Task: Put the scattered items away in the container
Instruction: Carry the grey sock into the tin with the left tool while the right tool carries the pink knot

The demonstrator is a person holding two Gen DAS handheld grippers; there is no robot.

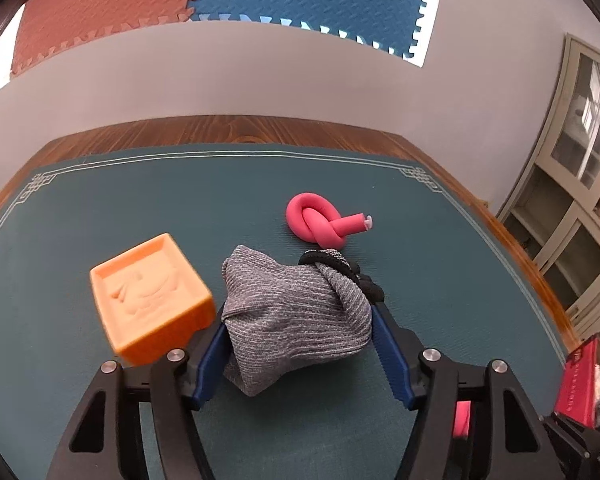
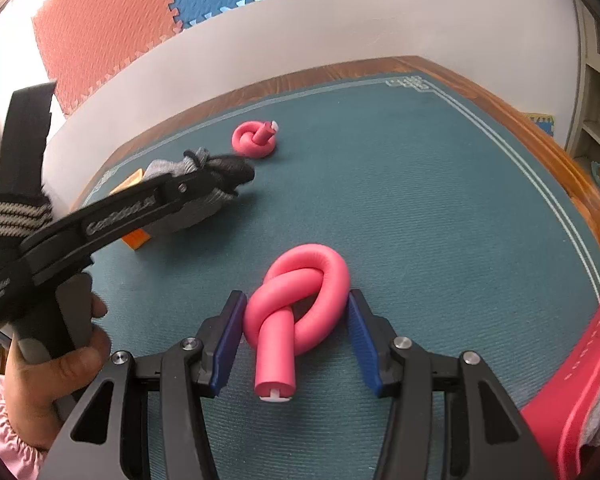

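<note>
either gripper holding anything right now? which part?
Left gripper clamps the grey cloth bundle across its wide body. Right gripper straddles the near pink knotted tube at its loop; contact unclear.

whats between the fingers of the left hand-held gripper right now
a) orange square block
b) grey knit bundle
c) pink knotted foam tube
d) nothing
b: in the left wrist view the blue pads of the left hand-held gripper press on both sides of the grey knit bundle; the orange block sits just outside its left finger.
</note>
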